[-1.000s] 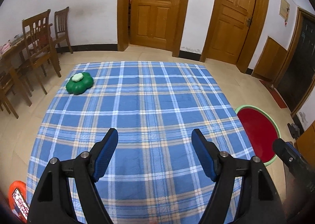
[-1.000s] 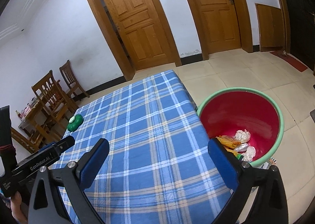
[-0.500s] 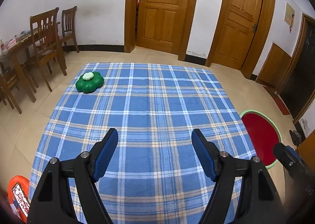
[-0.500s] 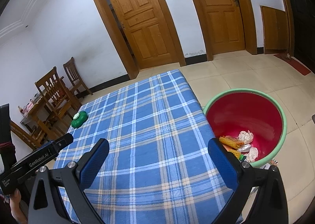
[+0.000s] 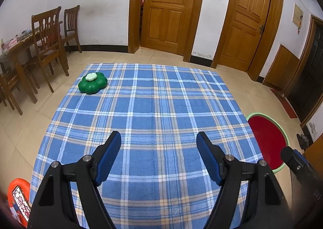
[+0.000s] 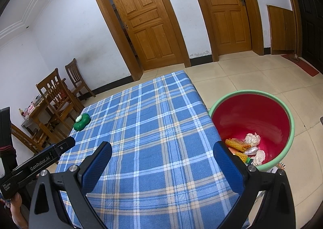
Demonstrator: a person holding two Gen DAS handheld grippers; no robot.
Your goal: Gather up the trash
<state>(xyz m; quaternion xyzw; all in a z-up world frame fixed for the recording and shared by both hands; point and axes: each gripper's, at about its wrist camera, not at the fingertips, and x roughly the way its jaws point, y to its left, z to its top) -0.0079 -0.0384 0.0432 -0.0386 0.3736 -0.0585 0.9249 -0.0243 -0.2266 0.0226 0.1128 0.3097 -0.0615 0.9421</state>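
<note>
A red bin with a green rim (image 6: 282, 108) stands on the floor right of the table; it also shows in the left wrist view (image 5: 282, 128). Inside lie crumpled white paper (image 6: 252, 139), orange wrappers (image 6: 236, 144) and a silvery wrapper (image 6: 251, 150). The table wears a blue plaid cloth (image 5: 157, 108) (image 6: 151, 128). A green flower-shaped object (image 5: 92, 84) (image 6: 81, 121) sits at its far left corner. My left gripper (image 5: 158, 144) is open and empty above the near cloth. My right gripper (image 6: 161, 154) is open and empty above the cloth's right side.
Wooden chairs (image 5: 49, 33) and a dining table (image 5: 16, 47) stand at the left. Two wooden doors (image 5: 167, 11) are in the far wall. An orange-red object (image 5: 18, 198) sits at the lower left by the table edge. The left tool's body (image 6: 40, 160) shows at the right wrist view's left.
Both grippers have drawn back and risen a little, so the table looks farther away. Both stay open and empty. Nothing on the table has moved.
</note>
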